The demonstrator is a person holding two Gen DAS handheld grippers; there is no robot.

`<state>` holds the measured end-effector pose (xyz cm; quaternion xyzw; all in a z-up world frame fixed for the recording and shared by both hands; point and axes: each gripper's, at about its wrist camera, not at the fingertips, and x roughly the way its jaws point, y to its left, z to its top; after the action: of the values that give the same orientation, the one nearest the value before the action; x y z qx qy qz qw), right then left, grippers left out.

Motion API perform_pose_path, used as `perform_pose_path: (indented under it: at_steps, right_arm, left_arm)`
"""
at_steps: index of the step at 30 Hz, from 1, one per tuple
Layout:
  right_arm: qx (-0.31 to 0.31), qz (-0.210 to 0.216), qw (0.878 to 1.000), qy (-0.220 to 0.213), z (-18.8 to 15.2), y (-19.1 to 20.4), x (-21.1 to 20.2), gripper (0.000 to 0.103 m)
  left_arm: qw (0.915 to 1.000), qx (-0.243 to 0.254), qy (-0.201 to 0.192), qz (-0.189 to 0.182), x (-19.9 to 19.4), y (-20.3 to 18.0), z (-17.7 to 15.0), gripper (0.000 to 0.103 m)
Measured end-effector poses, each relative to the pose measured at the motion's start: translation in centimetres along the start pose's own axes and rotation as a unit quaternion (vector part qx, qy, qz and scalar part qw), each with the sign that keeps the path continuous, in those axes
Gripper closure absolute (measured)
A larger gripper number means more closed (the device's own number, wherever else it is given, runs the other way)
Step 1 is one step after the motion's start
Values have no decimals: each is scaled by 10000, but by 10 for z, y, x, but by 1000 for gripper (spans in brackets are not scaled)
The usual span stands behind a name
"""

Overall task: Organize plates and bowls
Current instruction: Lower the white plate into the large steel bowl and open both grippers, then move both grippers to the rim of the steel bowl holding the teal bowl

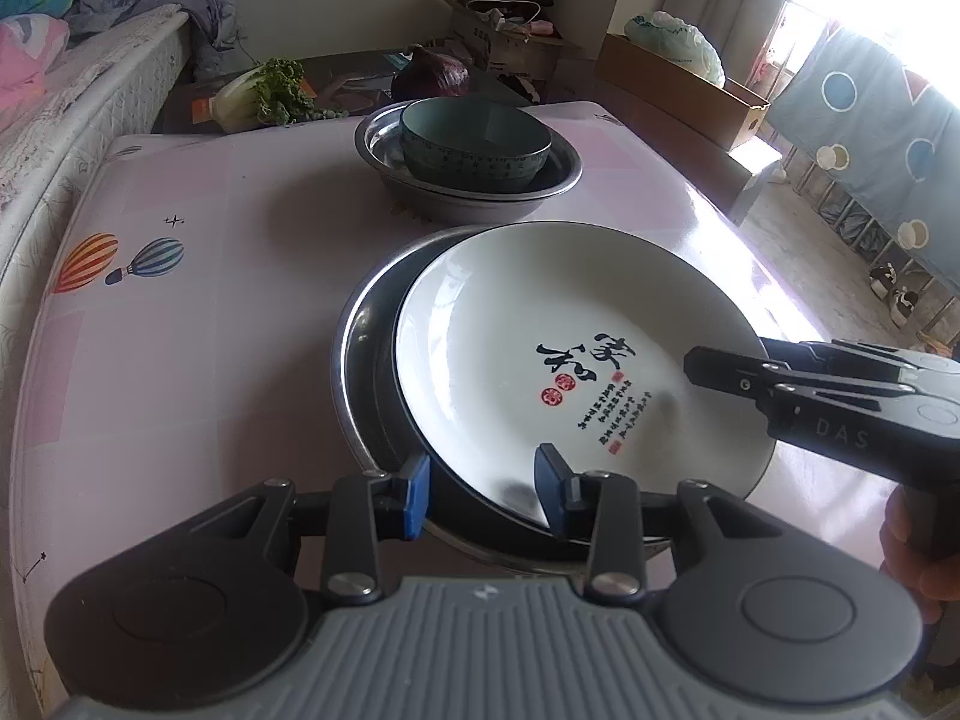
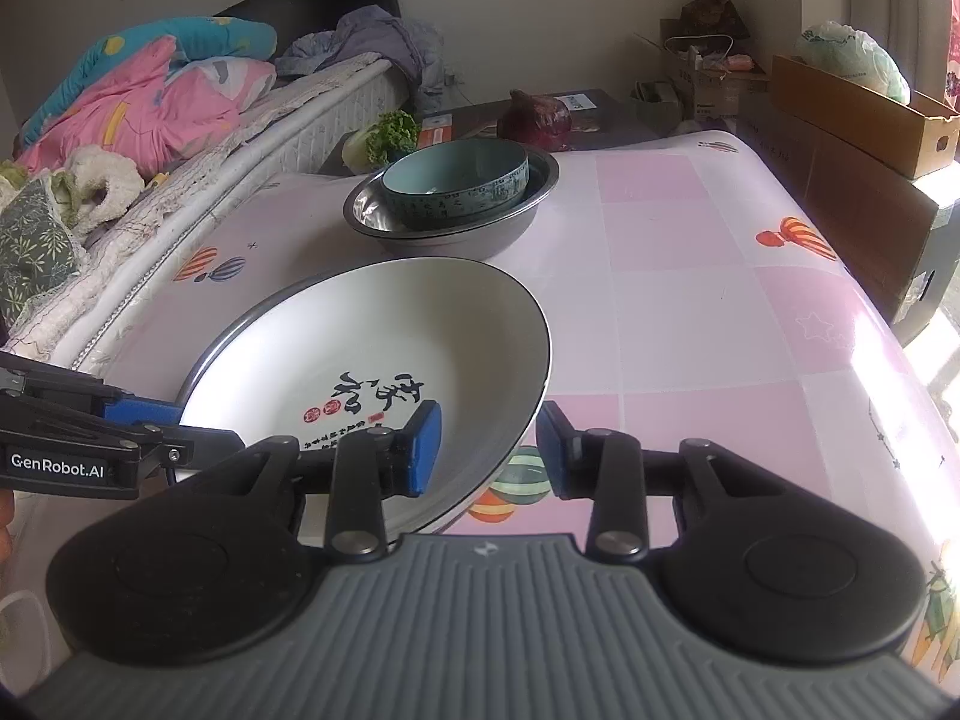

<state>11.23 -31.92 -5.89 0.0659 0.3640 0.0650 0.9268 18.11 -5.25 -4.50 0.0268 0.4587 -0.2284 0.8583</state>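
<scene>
A white plate (image 1: 558, 354) with black calligraphy lies off-centre on a dark plate (image 1: 390, 372) inside a steel dish (image 1: 348, 354), which together form the plate stack near me. My left gripper (image 1: 483, 495) straddles the stack's near rim. One blue pad (image 1: 417, 498) sits against the steel rim and the other rests on the white plate's inner edge. My right gripper (image 2: 487, 450) stands open around the white plate's (image 2: 372, 348) right rim, its pads off it. Farther back, a teal bowl (image 2: 456, 180) sits in a steel basin (image 2: 450, 234).
The table (image 2: 690, 312) has a pink checked cloth with balloon prints. A bed (image 2: 180, 108) with bedding runs along its left side. Greens (image 1: 270, 90) and a red cabbage (image 1: 429, 78) lie behind the table. Cardboard boxes (image 2: 864, 114) stand at the back right.
</scene>
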Motion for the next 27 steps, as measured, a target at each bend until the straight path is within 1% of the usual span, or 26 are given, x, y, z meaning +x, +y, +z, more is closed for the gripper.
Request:
perform_pose_path:
  at_steps: [1, 3, 4, 7, 8, 9, 12, 18, 21, 23, 27]
  right_arm:
    - [-23, -29, 10000, -10, 0, 1, 0, 64]
    - [-48, -59, 10000, -43, 0, 2, -2, 63]
    - [-50, -53, 10000, -52, 0, 3, -2, 63]
    - [-35, -38, 10000, -49, 0, 4, -3, 63]
    - [-41, -54, 10000, -30, -1, 5, -2, 63]
    - [-46, -75, 10000, -9, -2, 6, -2, 63]
    - [-19, -60, 10000, 3, -2, 6, -1, 63]
    - [187, 116, 9998, 0, 0, 4, -3, 63]
    - [222, 133, 9997, -15, -1, 5, -8, 62]
    - [289, 164, 9994, -20, -2, 4, -11, 61]
    - [388, 143, 9991, -21, -6, 2, -18, 55]
  left_arm:
    - [10000, -10, -8, -8, -1, 0, 0, 63]
    - [10000, -39, -16, -21, -5, 1, -1, 61]
    - [10000, -51, -26, -33, -7, 0, -1, 59]
    - [9999, -81, -70, -70, -12, -1, -2, 52]
    - [9999, -76, -99, -33, -14, -1, -2, 45]
    - [9999, -49, -152, 12, -17, -2, -2, 43]
    - [9997, 7, -255, 24, -24, -4, -1, 41]
    - [9996, -64, -260, 108, -26, -1, -1, 39]
    - [9995, -86, -277, 123, -28, -1, -2, 37]
    - [9994, -70, -304, 158, -29, -1, -3, 34]
    - [9994, -78, -293, 180, -30, -1, -3, 31]
